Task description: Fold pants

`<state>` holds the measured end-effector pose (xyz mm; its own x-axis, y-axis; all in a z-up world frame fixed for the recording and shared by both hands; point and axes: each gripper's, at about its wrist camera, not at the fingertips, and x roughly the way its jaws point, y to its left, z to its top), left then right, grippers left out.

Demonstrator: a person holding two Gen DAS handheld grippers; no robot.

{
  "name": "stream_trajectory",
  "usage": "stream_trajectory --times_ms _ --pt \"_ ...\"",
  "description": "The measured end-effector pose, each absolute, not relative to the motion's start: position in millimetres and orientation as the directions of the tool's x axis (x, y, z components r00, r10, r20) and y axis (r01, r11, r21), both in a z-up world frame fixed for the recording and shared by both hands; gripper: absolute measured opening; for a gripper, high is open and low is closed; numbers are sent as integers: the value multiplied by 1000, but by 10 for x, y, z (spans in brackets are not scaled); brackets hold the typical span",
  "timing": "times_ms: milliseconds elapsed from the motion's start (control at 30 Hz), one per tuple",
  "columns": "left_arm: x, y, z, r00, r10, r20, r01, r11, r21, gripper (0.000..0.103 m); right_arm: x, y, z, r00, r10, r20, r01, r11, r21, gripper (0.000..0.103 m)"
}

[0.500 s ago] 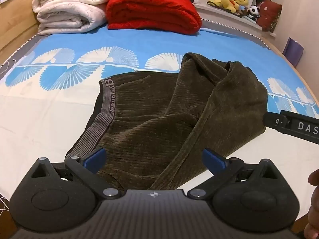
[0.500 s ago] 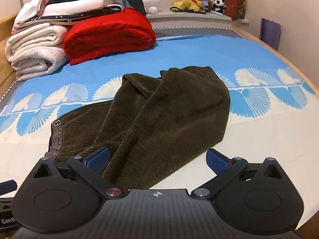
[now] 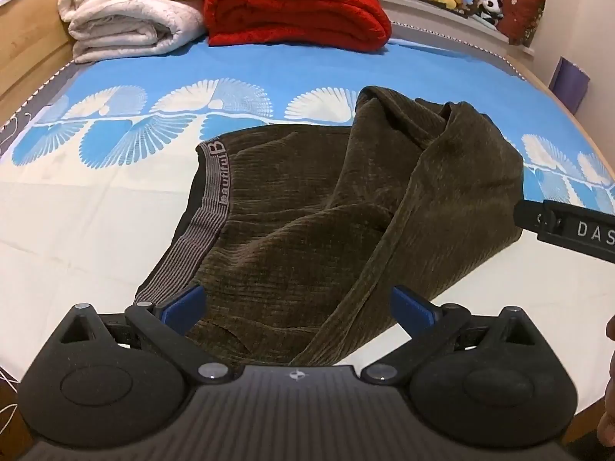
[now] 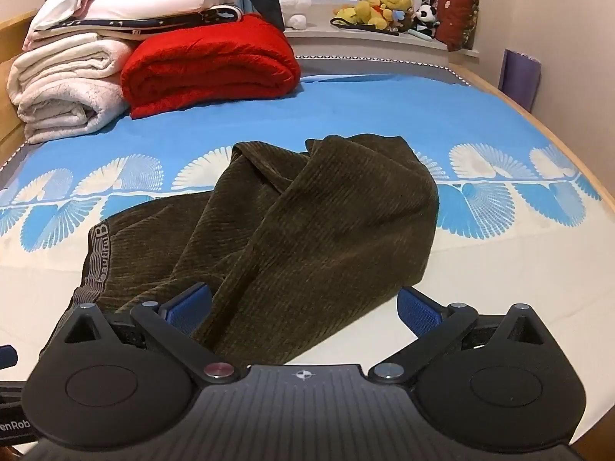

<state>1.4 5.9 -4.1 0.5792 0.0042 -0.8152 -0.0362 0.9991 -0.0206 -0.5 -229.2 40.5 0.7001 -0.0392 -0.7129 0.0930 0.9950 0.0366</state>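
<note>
Both claws stand spread wide and grip nothing. Left claw (image 3: 296, 307) hovers over the near part of the dark olive corduroy pants (image 3: 346, 223), its blue pads (image 3: 184, 307) apart on either side of the cloth with no clear contact. Right claw (image 4: 303, 307) hangs likewise above the near edge of the pants (image 4: 307, 230), released, one pad over the fabric and the other over bare sheet. Pants lie loosely heaped on the bed (image 4: 499, 269), grey waistband (image 3: 207, 215) to the left, legs bunched to the right. Folded red blanket (image 4: 207, 65) and white blankets (image 4: 65, 88) sit at the far end.
</note>
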Motion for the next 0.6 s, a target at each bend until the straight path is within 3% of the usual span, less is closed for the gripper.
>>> stream_trajectory --times_ms 600 --pt "2 71 -36 582 -3 -813 -29 999 -24 102 6 -2283 386 701 -32 -712 78 996 33 97"
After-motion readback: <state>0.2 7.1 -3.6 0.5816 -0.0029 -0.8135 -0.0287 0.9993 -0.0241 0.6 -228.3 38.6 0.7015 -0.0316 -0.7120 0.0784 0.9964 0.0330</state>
